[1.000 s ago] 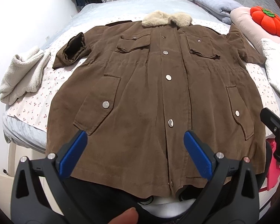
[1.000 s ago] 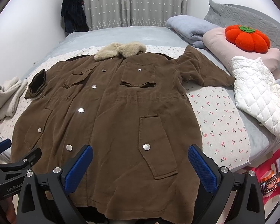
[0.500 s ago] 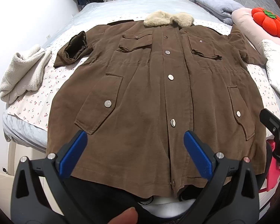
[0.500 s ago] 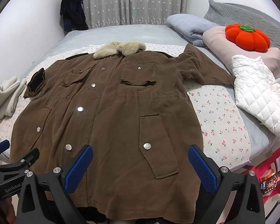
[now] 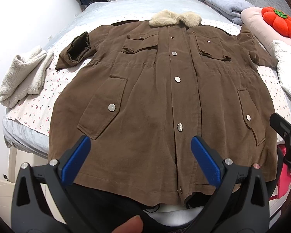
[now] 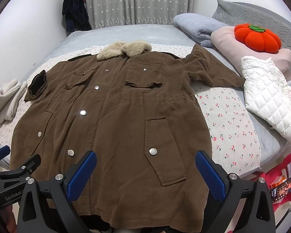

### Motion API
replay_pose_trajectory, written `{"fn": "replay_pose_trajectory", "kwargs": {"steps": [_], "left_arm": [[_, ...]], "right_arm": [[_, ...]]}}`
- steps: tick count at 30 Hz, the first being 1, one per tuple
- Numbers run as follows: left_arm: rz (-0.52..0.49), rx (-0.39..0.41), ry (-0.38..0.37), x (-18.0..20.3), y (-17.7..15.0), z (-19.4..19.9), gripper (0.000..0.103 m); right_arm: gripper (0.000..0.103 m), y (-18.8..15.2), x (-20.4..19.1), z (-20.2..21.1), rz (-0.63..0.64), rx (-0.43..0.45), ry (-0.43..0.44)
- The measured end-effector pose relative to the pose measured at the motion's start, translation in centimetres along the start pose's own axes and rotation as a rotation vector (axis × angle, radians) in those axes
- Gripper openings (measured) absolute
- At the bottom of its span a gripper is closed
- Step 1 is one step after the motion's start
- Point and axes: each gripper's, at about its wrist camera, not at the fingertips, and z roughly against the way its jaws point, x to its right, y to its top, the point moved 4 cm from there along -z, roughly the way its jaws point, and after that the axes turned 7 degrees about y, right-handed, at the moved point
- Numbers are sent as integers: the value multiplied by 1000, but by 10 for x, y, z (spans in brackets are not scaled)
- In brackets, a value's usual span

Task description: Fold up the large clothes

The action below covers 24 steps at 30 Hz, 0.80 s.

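A large brown coat with a beige fur collar lies flat and buttoned on the bed, its hem hanging over the near edge. Both sleeves are spread out; the left cuff is turned back. My left gripper hovers open above the hem near the middle. Over the coat's lower right pocket my right gripper is open too. Neither holds anything. Each gripper shows at the edge of the other's view.
A cream fleece garment lies at the bed's left edge. A white quilted item, a pink pillow with an orange pumpkin cushion and a folded grey blanket sit at the right. A dark garment hangs by the curtain.
Both views have shifted slightly, with the coat sitting a little farther up and in. Both grippers stay open and empty, and the coat lies as before.
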Motion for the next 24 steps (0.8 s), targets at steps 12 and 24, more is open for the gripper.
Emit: {"fn": "replay_pose_trajectory", "kwargs": {"steps": [12,24], "left_arm": [[1,-2,2,0,-1,0,103],[0,-3,9,-1,-1,-2,103]], "right_arm": [[103,1,0,-3,0,-8,-1],[103,2,-1,-4,2,-9,-3]]}}
